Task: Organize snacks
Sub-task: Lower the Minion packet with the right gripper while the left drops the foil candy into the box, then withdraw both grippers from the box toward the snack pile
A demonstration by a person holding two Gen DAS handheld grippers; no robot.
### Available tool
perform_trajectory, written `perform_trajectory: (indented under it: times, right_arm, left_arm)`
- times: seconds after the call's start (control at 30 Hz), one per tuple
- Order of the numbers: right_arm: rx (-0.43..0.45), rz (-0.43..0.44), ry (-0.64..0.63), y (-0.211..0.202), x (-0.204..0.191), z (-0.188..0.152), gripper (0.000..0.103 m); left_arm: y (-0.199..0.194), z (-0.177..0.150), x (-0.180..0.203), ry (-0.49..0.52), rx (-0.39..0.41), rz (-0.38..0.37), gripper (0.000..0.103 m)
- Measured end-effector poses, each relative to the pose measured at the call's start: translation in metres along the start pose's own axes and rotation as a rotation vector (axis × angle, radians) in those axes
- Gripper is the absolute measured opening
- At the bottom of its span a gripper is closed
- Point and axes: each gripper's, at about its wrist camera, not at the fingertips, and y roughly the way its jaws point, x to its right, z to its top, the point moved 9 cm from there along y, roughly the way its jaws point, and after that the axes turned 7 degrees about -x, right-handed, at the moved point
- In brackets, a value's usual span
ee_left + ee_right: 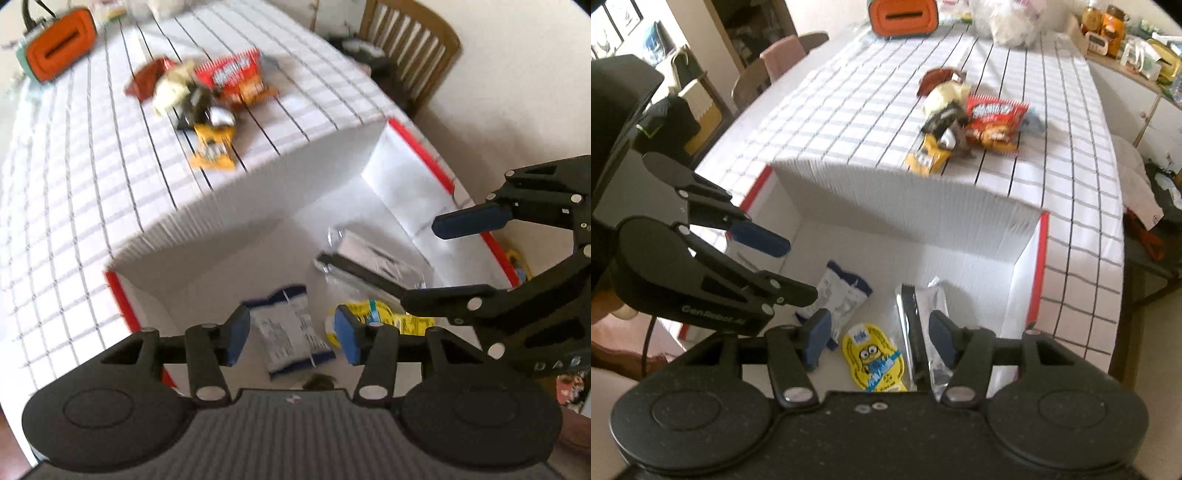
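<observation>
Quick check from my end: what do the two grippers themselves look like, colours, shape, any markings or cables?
Both are matte black plastic linkages with silver pivot pins and blue finger pads. The left gripper has two round housings flanking a ribbed grey body. The right gripper has a speckled black body. The left one's side reads "GenRobot.AI" in the right wrist view, and a thin black cable hangs below it.

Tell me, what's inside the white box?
Inside the white box: a blue-and-white packet, a yellow Minion packet and a silver packet. The near corners are hidden by the grippers.
</observation>
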Motion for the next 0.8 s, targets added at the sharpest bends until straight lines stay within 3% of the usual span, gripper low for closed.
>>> perform_trajectory:
  times: [0.17, 0.27, 0.43, 0.63, 0.8]
  right_arm:
    - [0.063, 0.004, 0.022, -0.019, 0.002, 0.014, 0.063]
    - [0.094, 0.008, 0.032, -0.028, 0.002, 0.021, 0.071]
    - [0.144, -0.006, 0.045, -0.041, 0.004, 0.034, 0.079]
    - [0.188, -0.015, 0.076, -0.051, 0.012, 0.054, 0.085]
    - [0.226, -0.029, 0.106, -0.055, 0.029, 0.077, 0.095]
  left_arm:
    - [-0.025, 0.007, -0.007, -0.001, 0.085, 0.018, 0.055]
    - [-0.039, 0.013, -0.011, -0.009, 0.13, 0.027, 0.057]
    - [-0.06, 0.022, -0.02, -0.029, 0.207, 0.042, 0.071]
    - [-0.076, 0.036, -0.03, -0.045, 0.273, 0.059, 0.08]
    - [-0.082, 0.057, -0.04, -0.061, 0.315, 0.056, 0.085]
